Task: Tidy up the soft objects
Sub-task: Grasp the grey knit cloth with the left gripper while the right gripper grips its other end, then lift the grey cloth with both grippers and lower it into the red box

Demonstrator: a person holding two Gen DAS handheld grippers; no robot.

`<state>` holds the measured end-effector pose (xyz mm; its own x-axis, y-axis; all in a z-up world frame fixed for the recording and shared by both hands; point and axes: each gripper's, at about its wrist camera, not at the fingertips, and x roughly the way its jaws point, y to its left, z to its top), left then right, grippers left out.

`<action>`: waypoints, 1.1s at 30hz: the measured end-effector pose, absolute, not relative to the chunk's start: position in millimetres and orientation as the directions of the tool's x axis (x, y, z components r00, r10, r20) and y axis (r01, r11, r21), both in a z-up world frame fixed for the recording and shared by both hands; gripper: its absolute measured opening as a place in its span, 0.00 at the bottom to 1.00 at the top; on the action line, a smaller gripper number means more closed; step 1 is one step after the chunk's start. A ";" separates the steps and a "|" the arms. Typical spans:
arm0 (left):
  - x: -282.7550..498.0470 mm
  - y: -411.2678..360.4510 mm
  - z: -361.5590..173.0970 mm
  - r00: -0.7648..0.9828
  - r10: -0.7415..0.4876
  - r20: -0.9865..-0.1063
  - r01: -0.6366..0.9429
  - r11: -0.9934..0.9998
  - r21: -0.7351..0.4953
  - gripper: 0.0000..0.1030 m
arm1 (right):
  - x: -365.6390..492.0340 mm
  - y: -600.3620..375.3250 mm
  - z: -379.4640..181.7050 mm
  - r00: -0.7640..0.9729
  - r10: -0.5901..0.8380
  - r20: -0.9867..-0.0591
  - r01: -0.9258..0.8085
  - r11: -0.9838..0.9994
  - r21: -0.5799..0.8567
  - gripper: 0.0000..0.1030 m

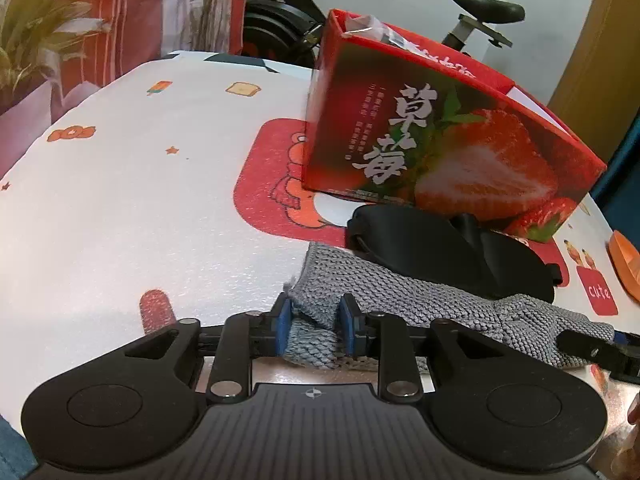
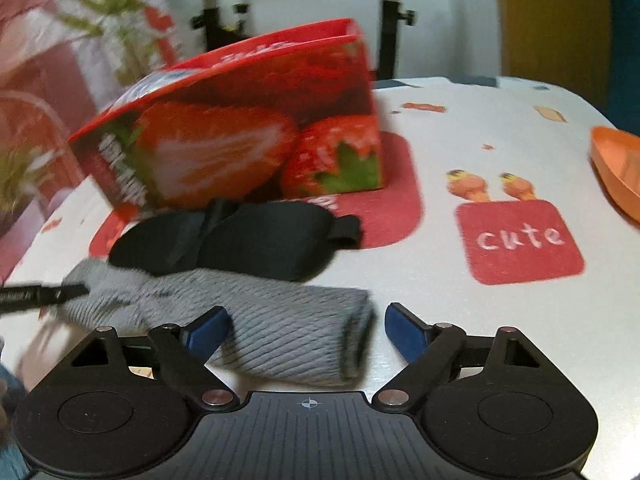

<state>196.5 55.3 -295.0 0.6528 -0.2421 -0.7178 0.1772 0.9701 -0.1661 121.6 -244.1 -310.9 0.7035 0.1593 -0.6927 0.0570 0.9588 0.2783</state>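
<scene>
Left gripper (image 1: 312,326) pinches grey knit cloth's (image 1: 400,292) end just before strawberry box (image 1: 440,128) — likely anchoring it (for folding) — right gripper (image 2: 306,330) wide open, empty, straddling its other end.

A white tablecloth (image 1: 120,200) with red cartoon patches covers the table, one patch reading "cute" (image 2: 520,240). An orange dish (image 2: 618,172) sits at the cloth's right edge. Behind the table stand an exercise bike (image 1: 480,20), a leafy plant (image 1: 32,40) and a red striped curtain (image 1: 132,8).
</scene>
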 end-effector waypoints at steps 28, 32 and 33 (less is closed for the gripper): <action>184.9 47.7 -286.1 0.676 -0.266 -0.687 0.238 0.961 -0.138 0.15 | 110.1 -236.3 -288.9 0.780 0.227 -0.584 -0.058 0.954 0.293 0.21; 181.0 49.1 -278.5 0.694 -0.269 -0.668 0.238 0.961 -0.140 0.15 | 105.7 -237.3 -279.1 0.802 0.232 -0.550 -0.074 0.953 0.295 0.21; 179.8 49.2 -275.9 0.699 -0.270 -0.662 0.238 0.961 -0.140 0.14 | 105.0 -237.5 -276.4 0.808 0.235 -0.540 -0.079 0.952 0.296 0.21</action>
